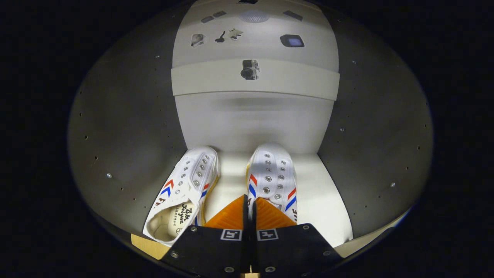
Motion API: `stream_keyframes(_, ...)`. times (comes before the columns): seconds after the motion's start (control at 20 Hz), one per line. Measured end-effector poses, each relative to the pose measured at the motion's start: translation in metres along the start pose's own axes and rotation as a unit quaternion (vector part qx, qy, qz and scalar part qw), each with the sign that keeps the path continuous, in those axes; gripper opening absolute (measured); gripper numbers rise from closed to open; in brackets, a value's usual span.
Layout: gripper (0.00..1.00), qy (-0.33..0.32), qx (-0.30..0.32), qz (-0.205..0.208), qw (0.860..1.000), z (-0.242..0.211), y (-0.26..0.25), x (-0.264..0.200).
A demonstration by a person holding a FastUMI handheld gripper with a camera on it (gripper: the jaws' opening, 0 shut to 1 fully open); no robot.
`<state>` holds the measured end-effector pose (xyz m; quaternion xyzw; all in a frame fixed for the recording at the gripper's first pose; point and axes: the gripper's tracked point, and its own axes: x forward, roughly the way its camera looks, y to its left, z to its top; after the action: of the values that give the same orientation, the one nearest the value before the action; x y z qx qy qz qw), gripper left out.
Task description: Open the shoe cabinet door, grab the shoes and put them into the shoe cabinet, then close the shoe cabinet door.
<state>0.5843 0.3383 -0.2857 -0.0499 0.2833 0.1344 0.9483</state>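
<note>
Two white canvas shoes with red and blue stripes stand toes-inward on the pale floor (pixel 324 200) of the shoe cabinet. The left shoe (pixel 181 193) lies just left of my fingers, its opening facing me. The right shoe (pixel 272 177) sits straight ahead. My gripper (pixel 250 210) is inside the cabinet with its fingers closed together, pinching the inner side wall of the right shoe near its heel opening. The heel of that shoe is hidden behind the fingers.
Grey side walls (pixel 127 127) with small peg holes close in on both sides, and a white back wall (pixel 251 119) lies beyond the shoes. A white shelf (pixel 293 83) spans the cabinet above them. The floor's front edge (pixel 146 243) lies below the left shoe.
</note>
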Motion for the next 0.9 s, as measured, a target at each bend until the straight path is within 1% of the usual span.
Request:
stream_keyframes(0.05,0.02,0.002,-0.001,-0.005,1.0,-0.001,-0.001,0.002)
stream_keyframes(0.1,0.1,-0.001,-0.004,-0.01,1.0,-0.001,0.0,0.003)
stream_keyframes(0.15,0.15,-0.002,-0.008,-0.014,1.0,-0.002,0.0,0.003)
stream_keyframes(0.2,0.23,-0.009,-0.016,-0.026,0.999,-0.001,-0.005,-0.001)
stream_keyframes(0.25,0.28,-0.018,-0.021,-0.037,0.999,0.003,-0.01,-0.006)
stream_keyframes(0.3,0.43,-0.024,-0.02,-0.041,0.999,0.006,-0.012,-0.014)
stream_keyframes(0.35,0.52,-0.029,-0.014,-0.039,0.999,0.008,-0.012,-0.022)
stream_keyframes(0.4,0.65,-0.039,-0.007,-0.038,0.999,0.013,-0.013,-0.032)
stream_keyframes(0.45,0.71,-0.052,-0.004,-0.042,0.998,0.018,-0.017,-0.043)
stream_keyframes(0.5,0.84,-0.066,-0.003,-0.045,0.997,0.023,-0.019,-0.056)
stream_keyframes(0.6,0.93,-0.087,-0.005,-0.05,0.995,0.03,-0.022,-0.083)
stream_keyframes(0.9,0.94,-0.136,0.002,-0.051,0.989,0.037,-0.022,-0.173)
